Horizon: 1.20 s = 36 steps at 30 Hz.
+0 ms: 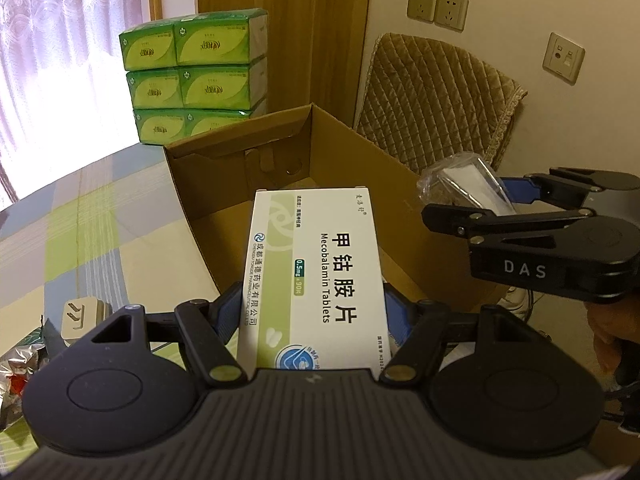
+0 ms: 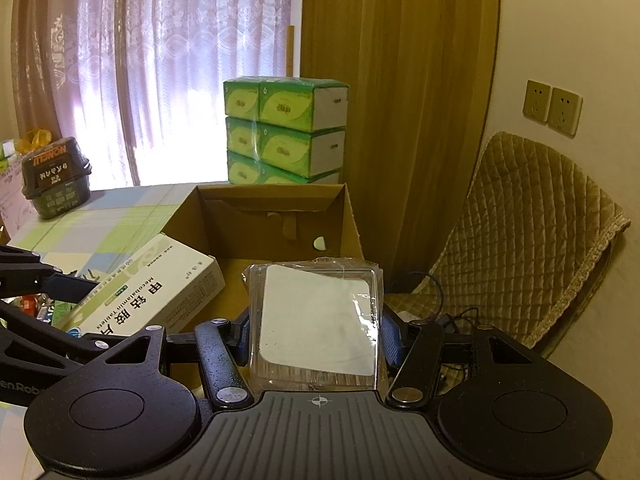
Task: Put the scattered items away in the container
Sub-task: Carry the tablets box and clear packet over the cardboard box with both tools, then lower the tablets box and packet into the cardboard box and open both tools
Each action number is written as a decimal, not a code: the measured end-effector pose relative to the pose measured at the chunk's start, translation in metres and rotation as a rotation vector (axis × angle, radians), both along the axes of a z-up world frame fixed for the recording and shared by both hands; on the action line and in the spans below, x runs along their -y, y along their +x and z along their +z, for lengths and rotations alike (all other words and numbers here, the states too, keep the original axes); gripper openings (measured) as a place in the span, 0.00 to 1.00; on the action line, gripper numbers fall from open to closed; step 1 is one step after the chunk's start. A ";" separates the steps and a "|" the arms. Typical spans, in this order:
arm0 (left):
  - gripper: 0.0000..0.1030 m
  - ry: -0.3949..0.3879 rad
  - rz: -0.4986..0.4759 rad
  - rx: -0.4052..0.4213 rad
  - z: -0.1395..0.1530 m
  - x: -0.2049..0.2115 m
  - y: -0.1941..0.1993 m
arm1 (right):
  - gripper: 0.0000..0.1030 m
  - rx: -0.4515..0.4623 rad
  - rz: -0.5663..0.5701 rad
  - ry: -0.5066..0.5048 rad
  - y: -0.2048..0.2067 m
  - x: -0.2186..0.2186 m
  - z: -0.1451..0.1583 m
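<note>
Both grippers are loaded right now. The left gripper (image 1: 316, 312) has its jaws clamped on the sides of a white and green cardboard medicine box (image 1: 312, 276) printed "Mecobalamin Tablets", held flat and sticking forward so its far end hangs over the near edge of the open brown corrugated cardboard box (image 1: 248, 160). The right gripper (image 2: 316, 336) has its jaws closed on a clear crinkly plastic packet with a white square pad inside (image 2: 318, 320), also poking out toward that same box (image 2: 276, 216). In the left view the packet (image 1: 468, 184) sits just off the box's right wall, so that one isn't clearly over the opening yet. The box stands on a counter covered with a green, blue and cream plaid cloth (image 1: 80, 232), and it looks empty from what I can see of the inside. Leftovers: a beige plug adapter (image 1: 82, 314) and some silvery foil wrapper stuff (image 1: 16, 376) lie on the cloth at lower left. Behind it all is a stack of green tissue packs (image 1: 196, 76). What could go wrong, I reckon: the two grippers are close together, so they could bump if both go in at once. The slick packet could slide out early and drop outside the right wall. The medicine box could catch on the near wall if let go too low.
</note>
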<state>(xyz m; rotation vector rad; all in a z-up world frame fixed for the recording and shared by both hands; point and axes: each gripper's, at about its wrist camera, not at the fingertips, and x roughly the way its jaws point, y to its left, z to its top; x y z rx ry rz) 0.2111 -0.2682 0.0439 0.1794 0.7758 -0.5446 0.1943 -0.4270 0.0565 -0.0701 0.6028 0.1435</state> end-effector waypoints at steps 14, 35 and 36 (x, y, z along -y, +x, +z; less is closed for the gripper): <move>0.66 0.011 0.029 0.005 -0.011 -0.009 0.002 | 0.59 -0.005 0.001 -0.004 0.002 0.000 -0.004; 0.66 0.009 0.068 0.021 -0.006 -0.039 -0.005 | 0.59 -0.005 0.055 -0.001 0.010 -0.024 -0.001; 0.66 0.009 0.068 0.021 -0.006 -0.040 -0.006 | 0.59 -0.004 0.056 -0.001 0.010 -0.025 -0.001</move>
